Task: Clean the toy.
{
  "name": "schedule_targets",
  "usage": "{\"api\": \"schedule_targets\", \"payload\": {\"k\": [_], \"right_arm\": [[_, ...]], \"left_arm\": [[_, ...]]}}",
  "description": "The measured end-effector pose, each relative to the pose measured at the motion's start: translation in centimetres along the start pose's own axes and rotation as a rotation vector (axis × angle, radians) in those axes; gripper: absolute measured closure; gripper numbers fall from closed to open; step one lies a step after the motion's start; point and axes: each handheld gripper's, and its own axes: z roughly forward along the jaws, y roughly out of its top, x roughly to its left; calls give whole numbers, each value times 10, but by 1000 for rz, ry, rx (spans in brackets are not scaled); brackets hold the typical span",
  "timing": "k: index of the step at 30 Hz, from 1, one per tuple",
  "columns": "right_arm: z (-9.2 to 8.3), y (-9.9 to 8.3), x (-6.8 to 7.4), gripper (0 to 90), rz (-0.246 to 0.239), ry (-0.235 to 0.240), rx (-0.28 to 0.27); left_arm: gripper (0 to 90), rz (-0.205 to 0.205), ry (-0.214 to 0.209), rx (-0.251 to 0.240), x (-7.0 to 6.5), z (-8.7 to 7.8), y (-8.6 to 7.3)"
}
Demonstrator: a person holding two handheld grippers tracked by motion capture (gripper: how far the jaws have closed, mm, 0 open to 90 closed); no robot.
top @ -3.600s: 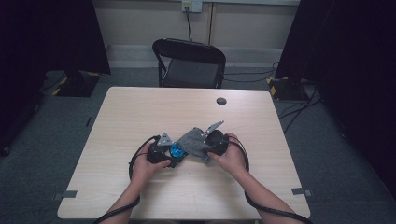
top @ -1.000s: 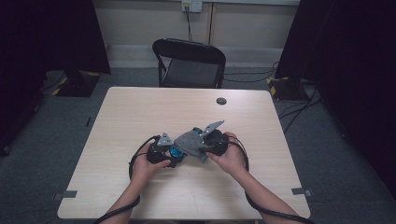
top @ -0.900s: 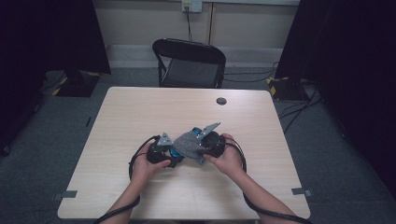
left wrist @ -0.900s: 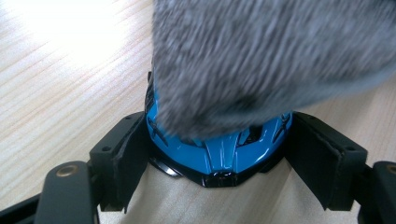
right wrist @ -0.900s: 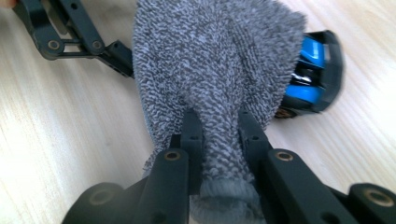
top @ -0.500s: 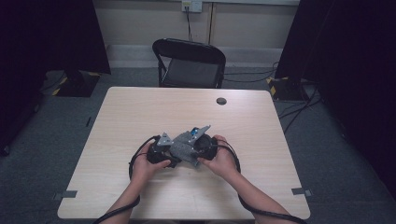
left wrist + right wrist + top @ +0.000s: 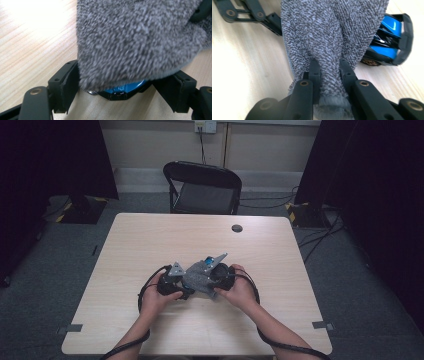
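Right gripper (image 7: pixel 329 67) clenched on grey cloth (image 7: pixel 329 32). Left gripper (image 7: pixel 122 82) grasping blue toy car (image 7: pixel 122 88); cloth draped over car, near table (image 7: pixel 150 235) edge.

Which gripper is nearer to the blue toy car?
Left. The left gripper has its jaws on either side of the blue toy car. The right gripper pinches the grey cloth beside it.

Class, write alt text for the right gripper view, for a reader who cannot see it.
The right hand-held gripper pinches a fold of grey towel, which drapes over a blue and black toy car on a pale wooden table. The left hand-held gripper's black jaws show at the top left.
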Motion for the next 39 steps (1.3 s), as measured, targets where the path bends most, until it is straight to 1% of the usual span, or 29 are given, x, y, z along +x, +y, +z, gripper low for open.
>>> {"api": "schedule_targets", "payload": {"k": [1, 5, 8, 16, 19, 24, 30, 38, 39], "right_arm": [[0, 0, 0, 766, 0, 0, 0], [-4, -5, -11, 766, 25, -25, 9], [-6, -10, -19, 766, 57, -40, 13], [-12, -22, -38, 766, 143, -50, 1], [-13, -23, -43, 766, 150, -54, 0], [-15, -24, -50, 766, 182, -51, -3], [-18, -27, -57, 766, 195, -79, 11], [-20, -35, -67, 766, 232, -96, 10], [-20, -36, -69, 766, 231, -98, 12]], "left_arm": [[229, 0, 0, 0, 0, 0, 0], [229, 0, 0, 0, 0, 0, 0], [229, 0, 0, 0, 0, 0, 0], [229, -1, 0, -1, 0, 0, 0], [229, -1, 0, -1, 0, 0, 0], [229, 1, 0, 0, 0, 0, 0], [229, 1, 0, 0, 0, 0, 0], [229, 1, 0, 0, 0, 0, 0], [229, 0, 1, -1, 0, 0, 0]]}}
